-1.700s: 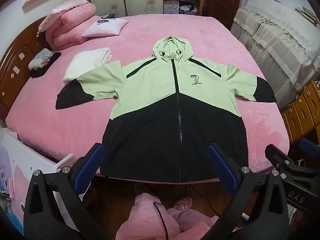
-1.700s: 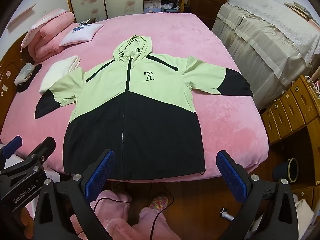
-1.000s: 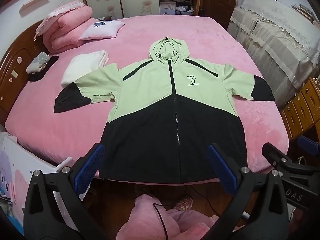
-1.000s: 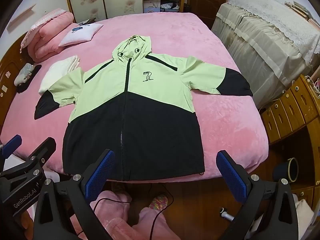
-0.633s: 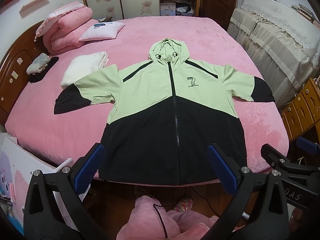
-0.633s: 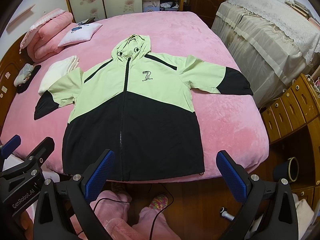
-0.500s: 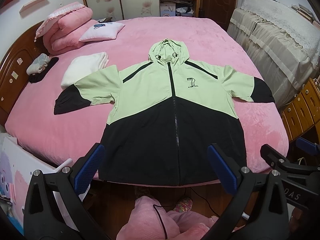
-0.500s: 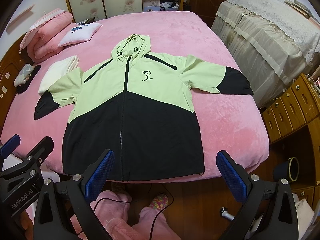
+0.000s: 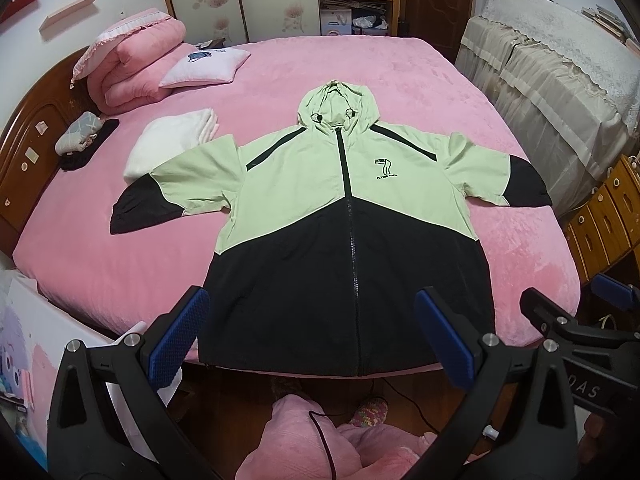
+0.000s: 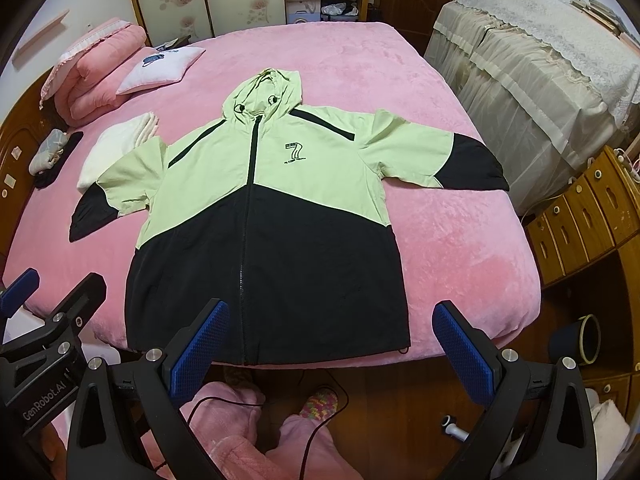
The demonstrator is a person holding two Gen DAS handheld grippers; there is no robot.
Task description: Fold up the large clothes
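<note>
- On the pink bed (image 9: 420,80), front side up and zipped closed, lies the hooded jacket (image 9: 344,216): pale green above, black below, with a black "7" logo on the chest.
- Both sleeves are spread outward, each ending in a black cuff section; the hood (image 9: 335,106) points toward the far side of the bed, and the black hem hangs at the near edge of the mattress.
- Left gripper (image 9: 310,334): jaws spread wide, blue pads facing each other, holding nothing; it hovers above the floor just short of the hem, apart from the jacket.
- Right gripper (image 10: 334,344): likewise wide open and empty, hovering near the hem without touching it; part of its black frame shows at the right edge of the left wrist view.
- Beside the jacket's left-hand sleeve, as seen from the cameras, rests a folded white towel (image 9: 170,142), with the sleeve's upper edge overlapping its near corner.
- Farther toward the wooden headboard (image 9: 28,148) lie a white cushion (image 9: 204,66), a folded pink quilt (image 9: 136,64) and a small grey bundle on a dark cloth (image 9: 78,136).
- Right of the bed stand furniture under a lace-edged cover (image 9: 560,76) and a wooden chest of drawers (image 10: 580,216).
- Below the grippers, the person's pink trouser legs (image 10: 236,440) and a cable appear over the wooden floor.
</note>
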